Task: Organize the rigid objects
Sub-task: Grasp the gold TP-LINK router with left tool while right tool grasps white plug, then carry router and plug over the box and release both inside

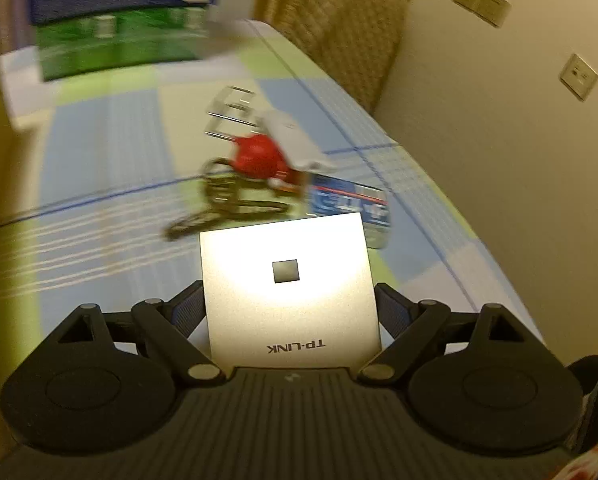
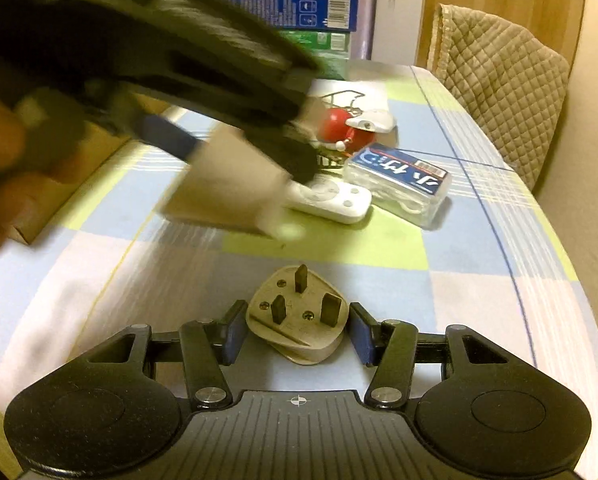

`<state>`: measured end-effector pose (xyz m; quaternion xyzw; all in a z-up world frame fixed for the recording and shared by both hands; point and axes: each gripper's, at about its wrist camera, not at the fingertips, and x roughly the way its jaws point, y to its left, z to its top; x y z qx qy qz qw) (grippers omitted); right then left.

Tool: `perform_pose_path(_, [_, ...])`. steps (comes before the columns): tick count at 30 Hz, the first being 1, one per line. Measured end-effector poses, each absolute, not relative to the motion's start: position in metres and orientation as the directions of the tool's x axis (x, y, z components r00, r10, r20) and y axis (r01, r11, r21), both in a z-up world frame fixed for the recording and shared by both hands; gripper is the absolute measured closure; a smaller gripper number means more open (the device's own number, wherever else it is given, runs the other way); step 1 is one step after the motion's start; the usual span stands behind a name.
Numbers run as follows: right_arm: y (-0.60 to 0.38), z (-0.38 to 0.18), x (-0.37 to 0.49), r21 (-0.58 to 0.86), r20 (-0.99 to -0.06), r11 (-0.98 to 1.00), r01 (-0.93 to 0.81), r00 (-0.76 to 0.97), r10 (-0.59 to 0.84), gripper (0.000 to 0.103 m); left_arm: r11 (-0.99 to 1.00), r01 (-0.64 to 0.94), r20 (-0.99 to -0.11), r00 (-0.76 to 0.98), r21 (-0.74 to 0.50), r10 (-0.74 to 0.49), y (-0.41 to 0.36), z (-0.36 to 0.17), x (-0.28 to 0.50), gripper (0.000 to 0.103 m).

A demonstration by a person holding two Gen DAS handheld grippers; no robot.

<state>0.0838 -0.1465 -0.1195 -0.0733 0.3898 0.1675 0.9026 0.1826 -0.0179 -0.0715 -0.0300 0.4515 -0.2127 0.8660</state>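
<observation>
Meanwhile clear case (image 2: 399, 184) holds white pieces, lid on.

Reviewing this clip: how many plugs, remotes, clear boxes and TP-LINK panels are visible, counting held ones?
plug: 1
remote: 1
clear box: 1
TP-LINK panel: 1
Total: 4

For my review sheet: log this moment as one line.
left gripper: holds white TP-LINK box | right gripper: holds three-pin plug | table: remote, clear case
</observation>
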Motion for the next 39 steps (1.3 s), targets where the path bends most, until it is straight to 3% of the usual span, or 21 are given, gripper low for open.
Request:
perform_pose_path(9, [-0.164, -0.092, 0.081, 0.011, -0.704, 0.954, -0.3, 0.675, 0.22, 0.053, 0.943, 0.284, -0.769, 0.56, -0.173, -0.31, 0.014, -0.049, 0.152, 0.018])
perform_pose_path(19, [-0.156, -0.033, 0.056, 0.02, -0.633, 0.954, -0.299, 0.735, 0.244, 0.053, 0.954, 0.282, -0.711, 0.65, -0.101, -0.268, 0.026, -0.005, 0.107, 0.017])
perform_pose_path(39, [-0.05, 0.039, 0.055, 0.077, -0.534, 0.851, -0.52, 0.699, 0.476, 0.053, 0.992, 0.124, -0.639, 0.762, -0.018, -0.107, 0.147, 0.063, 0.065, 0.017])
